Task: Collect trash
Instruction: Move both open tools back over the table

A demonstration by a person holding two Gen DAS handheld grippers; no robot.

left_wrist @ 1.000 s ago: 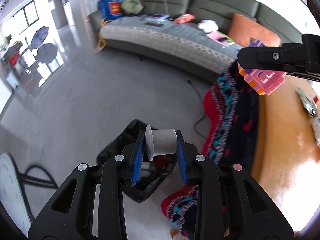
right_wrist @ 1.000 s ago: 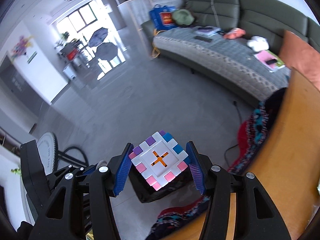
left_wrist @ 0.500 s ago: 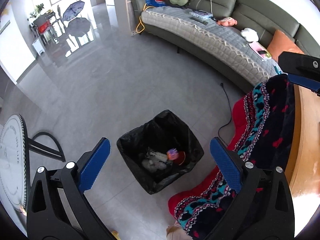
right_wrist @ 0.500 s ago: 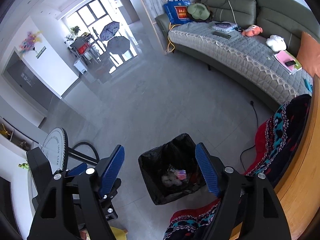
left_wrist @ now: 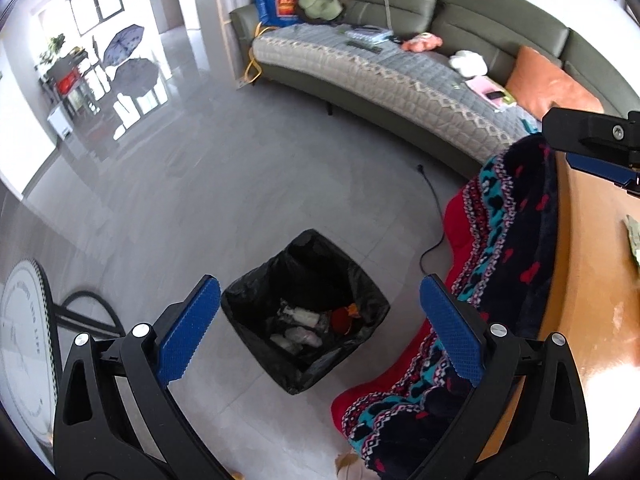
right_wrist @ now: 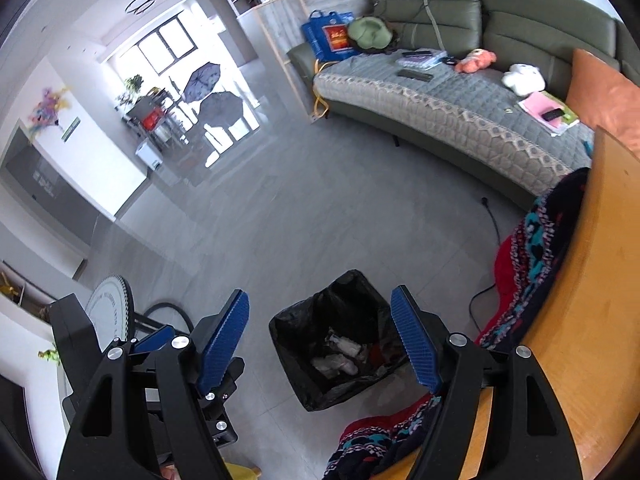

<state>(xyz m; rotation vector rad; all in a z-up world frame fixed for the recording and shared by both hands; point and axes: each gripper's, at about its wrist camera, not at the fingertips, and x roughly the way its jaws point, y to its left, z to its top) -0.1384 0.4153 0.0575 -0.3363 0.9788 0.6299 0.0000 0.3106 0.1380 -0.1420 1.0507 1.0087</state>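
Observation:
A bin lined with a black bag (left_wrist: 362, 280) stands on the grey floor below both grippers; it also shows in the right wrist view (right_wrist: 296, 332). White crumpled trash (left_wrist: 298, 334) and a red item (left_wrist: 340, 320) lie inside it. My left gripper (left_wrist: 320, 330) is wide open and empty, high above the bin. My right gripper (right_wrist: 320, 340) is wide open and empty, also above the bin. Part of the right gripper shows at the right edge of the left wrist view (left_wrist: 596, 148). A piece of trash (left_wrist: 632, 236) lies on the wooden table.
A wooden table (left_wrist: 592, 288) is at the right, with a patterned red and black blanket (left_wrist: 512, 248) hanging off its edge. A green sofa (left_wrist: 400, 60) with a grey cover runs along the back. A black cable (left_wrist: 434, 224) lies on the floor. A fan (left_wrist: 24, 344) stands at left.
Both grippers have opened. The white cup left the left gripper and the pink block toy left the right gripper; both grippers have risen above the bin.

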